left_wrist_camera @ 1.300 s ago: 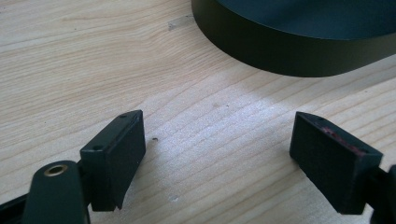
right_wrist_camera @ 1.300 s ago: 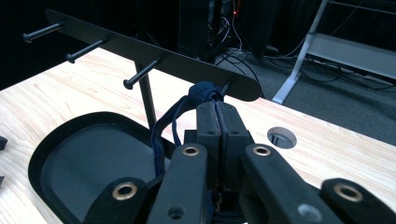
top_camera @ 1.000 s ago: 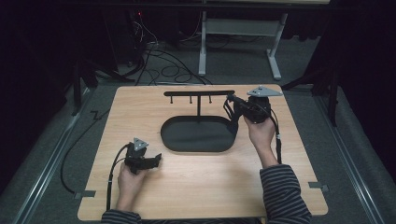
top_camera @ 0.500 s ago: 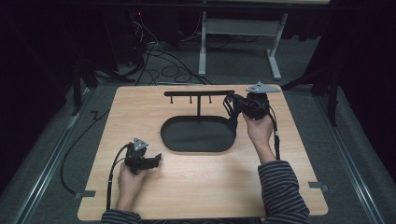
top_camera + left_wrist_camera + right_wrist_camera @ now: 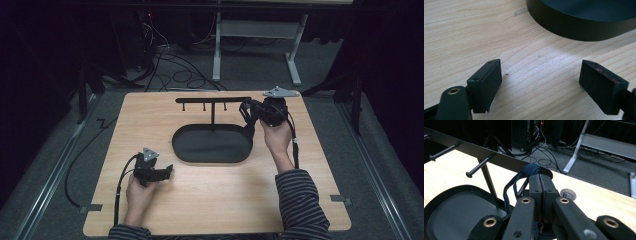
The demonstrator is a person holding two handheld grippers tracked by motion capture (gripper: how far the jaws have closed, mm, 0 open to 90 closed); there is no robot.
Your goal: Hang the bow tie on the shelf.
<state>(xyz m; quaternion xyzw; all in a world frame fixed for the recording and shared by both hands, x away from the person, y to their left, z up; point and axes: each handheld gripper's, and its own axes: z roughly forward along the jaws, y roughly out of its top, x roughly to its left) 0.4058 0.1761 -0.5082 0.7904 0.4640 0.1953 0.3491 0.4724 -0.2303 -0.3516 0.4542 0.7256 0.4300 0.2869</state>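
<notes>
Right gripper (image 5: pixel 540 178) nudged leftward, one blue cord (image 5: pixel 510 186); three pegs (image 5: pixel 477 167)

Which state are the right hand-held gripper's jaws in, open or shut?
Shut. In the right gripper view, the right hand-held gripper has its jaws pressed together on a dark blue cord beside the black rack's pegs.

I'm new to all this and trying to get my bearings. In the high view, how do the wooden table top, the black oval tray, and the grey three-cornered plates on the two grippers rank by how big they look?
1. Wooden table top.
2. Black oval tray.
3. Grey plate on the right gripper.
4. Grey plate on the left gripper; it looks smaller, though tilt may account for that, so I would not rank the plates firmly.
</notes>
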